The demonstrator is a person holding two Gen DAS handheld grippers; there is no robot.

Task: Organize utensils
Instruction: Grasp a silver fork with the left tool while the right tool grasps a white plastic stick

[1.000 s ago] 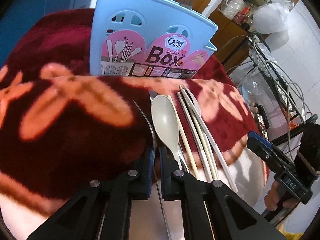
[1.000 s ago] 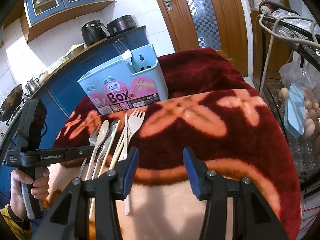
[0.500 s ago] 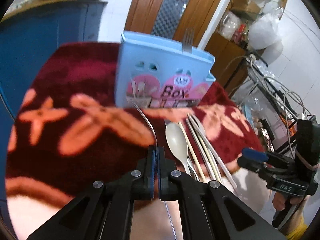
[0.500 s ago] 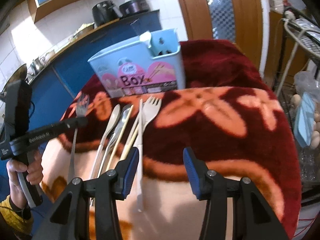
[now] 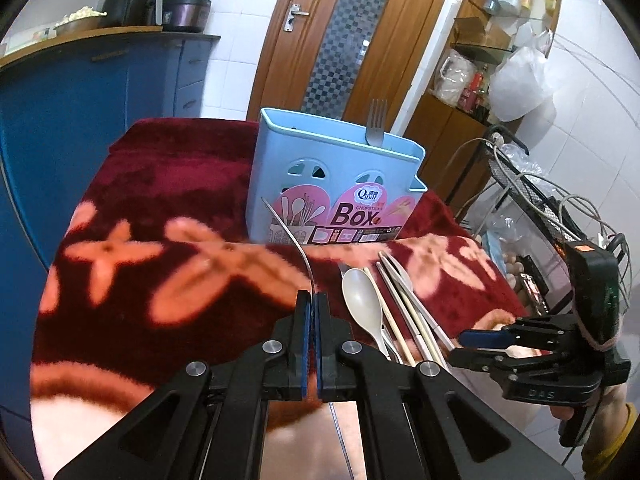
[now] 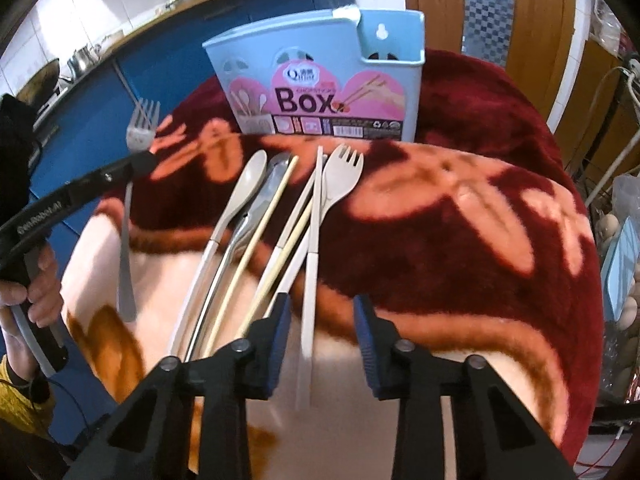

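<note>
My left gripper (image 5: 311,300) is shut on a metal fork (image 6: 127,240) and holds it in the air, left of the row of utensils; in the left wrist view the fork (image 5: 294,240) shows edge-on. The blue utensil box (image 5: 332,184) (image 6: 320,80) stands upright behind the row, with another metal fork (image 5: 376,124) in its right compartment. A beige spoon (image 6: 248,184), chopsticks (image 6: 272,216) and a beige fork (image 6: 342,172) lie on the blanket (image 6: 460,240). My right gripper (image 6: 322,320) is closing around a straight white-handled utensil (image 6: 309,312). Its pads stand apart from the handle.
A wire rack with eggs (image 6: 616,240) stands past the blanket's right edge. A blue cabinet (image 5: 80,100) with pots on it lies to the left, and a wooden door (image 5: 340,32) is behind the box. A hand (image 6: 36,296) holds the left gripper's grip.
The left gripper has lifted the metal fork off the blanket and away from the row. The right gripper has tipped down over the utensils, and its jaws have narrowed around the white handle.
</note>
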